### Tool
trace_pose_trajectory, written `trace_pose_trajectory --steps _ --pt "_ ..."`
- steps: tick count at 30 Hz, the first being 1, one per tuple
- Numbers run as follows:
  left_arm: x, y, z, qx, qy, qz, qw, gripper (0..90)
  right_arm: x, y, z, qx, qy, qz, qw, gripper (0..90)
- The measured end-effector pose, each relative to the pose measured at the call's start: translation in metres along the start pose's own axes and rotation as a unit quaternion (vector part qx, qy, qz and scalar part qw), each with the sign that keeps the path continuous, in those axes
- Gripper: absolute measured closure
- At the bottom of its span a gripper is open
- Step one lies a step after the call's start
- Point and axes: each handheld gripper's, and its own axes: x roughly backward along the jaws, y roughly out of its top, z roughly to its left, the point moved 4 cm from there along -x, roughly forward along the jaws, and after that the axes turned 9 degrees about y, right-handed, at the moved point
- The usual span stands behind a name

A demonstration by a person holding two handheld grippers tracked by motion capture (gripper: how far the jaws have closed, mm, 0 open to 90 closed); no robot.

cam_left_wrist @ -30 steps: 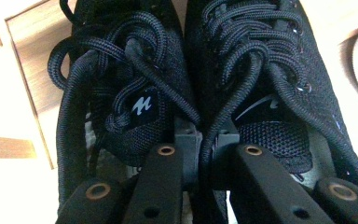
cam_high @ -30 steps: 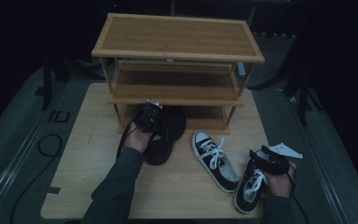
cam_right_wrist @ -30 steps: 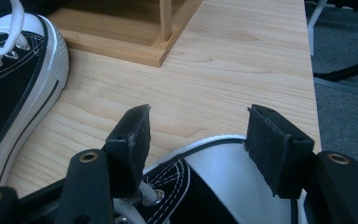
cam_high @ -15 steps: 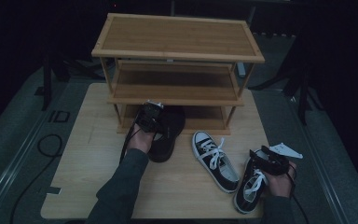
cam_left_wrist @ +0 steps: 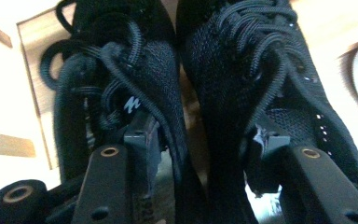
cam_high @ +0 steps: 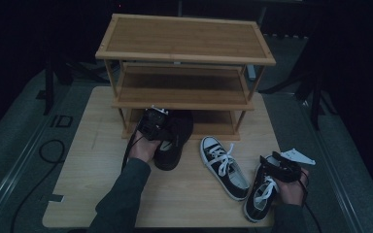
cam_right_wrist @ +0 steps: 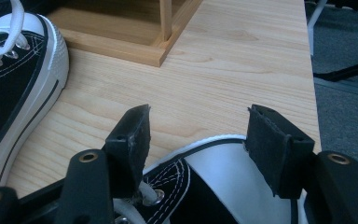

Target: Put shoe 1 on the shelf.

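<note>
Left gripper (cam_high: 151, 124) down at the front of the bottom shelf of the wooden rack (cam_high: 184, 36), jaws just opened up and now spread wide around the inner sides of the pair of black shoes (cam_high: 175, 138). From the left gripper view, one jaw inside each shoe by the look of it, pads not squeezing anything, black laces (cam_left_wrist: 261, 32) bunched right ahead. Black pair sitting side by side, toes tucked under the bottom shelf, heels out on the table (cam_high: 77, 160).

Right gripper (cam_high: 279, 167) parked over the toe of the right-hand sneaker (cam_high: 260, 191), black canvas with white laces. Jaws wide apart, white toe cap (cam_right_wrist: 233, 172) between them but no pinch. Other sneaker (cam_high: 223, 165) lying just beside it, between the two hands, toe pointing toward the rack.
</note>
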Motion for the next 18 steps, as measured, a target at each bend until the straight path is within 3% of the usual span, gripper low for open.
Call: trace_pose_trajectory --steps 5,9,13,14,18 --pt "0.012 -0.004 0.001 -0.020 -0.010 -0.004 0.9997 46.2 0.000 0.000 0.000 0.000 0.000 0.000 1.0000 39.9" --pt "0.026 -0.006 0.004 -0.019 -0.020 -0.023 0.9994 46.6 0.000 0.000 0.000 0.000 0.000 0.001 1.0000 39.9" --pt "0.038 -0.008 0.005 -0.022 -0.029 -0.040 0.9985 50.6 0.000 0.000 0.000 -0.001 -0.001 0.001 1.0000 39.9" --pt "0.046 -0.011 0.004 -0.038 -0.039 -0.048 0.9973 54.5 0.000 0.000 0.000 -0.001 -0.001 0.001 1.0000 39.9" --pt "0.050 -0.016 0.004 -0.041 -0.053 -0.043 0.9968 64.1 0.000 0.000 0.000 0.000 -0.001 0.001 1.0000 39.9"
